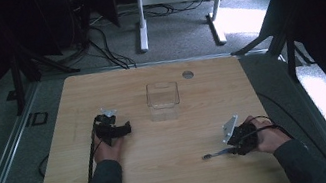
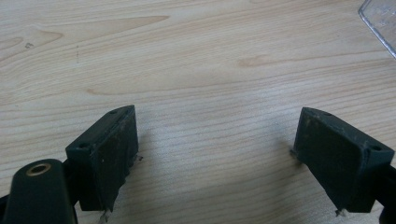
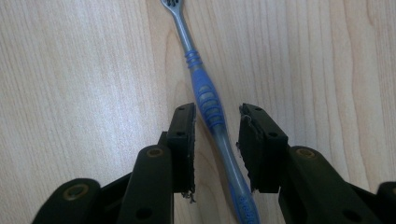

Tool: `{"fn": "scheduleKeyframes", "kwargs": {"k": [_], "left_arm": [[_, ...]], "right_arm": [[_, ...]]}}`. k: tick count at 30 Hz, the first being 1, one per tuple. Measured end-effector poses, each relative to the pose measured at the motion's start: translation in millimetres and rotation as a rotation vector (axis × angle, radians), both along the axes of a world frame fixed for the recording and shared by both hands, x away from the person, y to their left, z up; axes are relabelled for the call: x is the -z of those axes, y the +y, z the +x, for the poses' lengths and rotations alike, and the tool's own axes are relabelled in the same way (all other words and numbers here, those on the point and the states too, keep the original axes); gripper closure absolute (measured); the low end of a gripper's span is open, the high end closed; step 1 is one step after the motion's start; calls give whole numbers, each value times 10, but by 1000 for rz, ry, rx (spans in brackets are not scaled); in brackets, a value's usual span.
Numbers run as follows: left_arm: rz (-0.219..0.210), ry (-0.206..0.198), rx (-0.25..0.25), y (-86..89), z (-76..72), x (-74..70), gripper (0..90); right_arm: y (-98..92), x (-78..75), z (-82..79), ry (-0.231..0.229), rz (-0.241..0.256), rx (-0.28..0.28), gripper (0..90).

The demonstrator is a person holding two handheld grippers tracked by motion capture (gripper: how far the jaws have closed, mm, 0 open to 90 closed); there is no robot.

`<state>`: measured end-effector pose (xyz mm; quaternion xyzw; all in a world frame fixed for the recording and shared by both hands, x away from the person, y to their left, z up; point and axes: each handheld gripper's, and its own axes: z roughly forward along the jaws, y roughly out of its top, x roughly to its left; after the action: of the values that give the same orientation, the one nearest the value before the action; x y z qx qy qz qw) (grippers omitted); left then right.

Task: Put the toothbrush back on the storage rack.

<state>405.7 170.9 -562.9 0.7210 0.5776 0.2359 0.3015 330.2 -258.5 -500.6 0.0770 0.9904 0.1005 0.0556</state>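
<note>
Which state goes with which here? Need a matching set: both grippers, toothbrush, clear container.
Things:
1. left gripper
2. right gripper
3. toothbrush
4. clear container

States:
A. flat on the wood, handle between two fingers, not clamped
B. upright mid-table, nothing visible inside
C. fingers wide apart over bare wood
D. fingers narrowed either side of a blue handle, gaps showing

Pairs: 1-C, 2-D, 3-A, 4-B

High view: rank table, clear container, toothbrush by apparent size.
1. table, by far the largest.
2. clear container, mid-table.
3. toothbrush, a thin sliver at the right gripper; it lies nearer the camera yet looks smallest.
</note>
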Motion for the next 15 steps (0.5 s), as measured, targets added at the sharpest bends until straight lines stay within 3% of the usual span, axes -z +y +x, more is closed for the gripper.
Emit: {"fn": "scheduleKeyframes", "kwargs": {"k": [15], "left_arm": [[0, 0, 0, 0, 0, 0, 139]], "right_arm": [[48, 34, 6, 19, -49, -50, 670]]}}
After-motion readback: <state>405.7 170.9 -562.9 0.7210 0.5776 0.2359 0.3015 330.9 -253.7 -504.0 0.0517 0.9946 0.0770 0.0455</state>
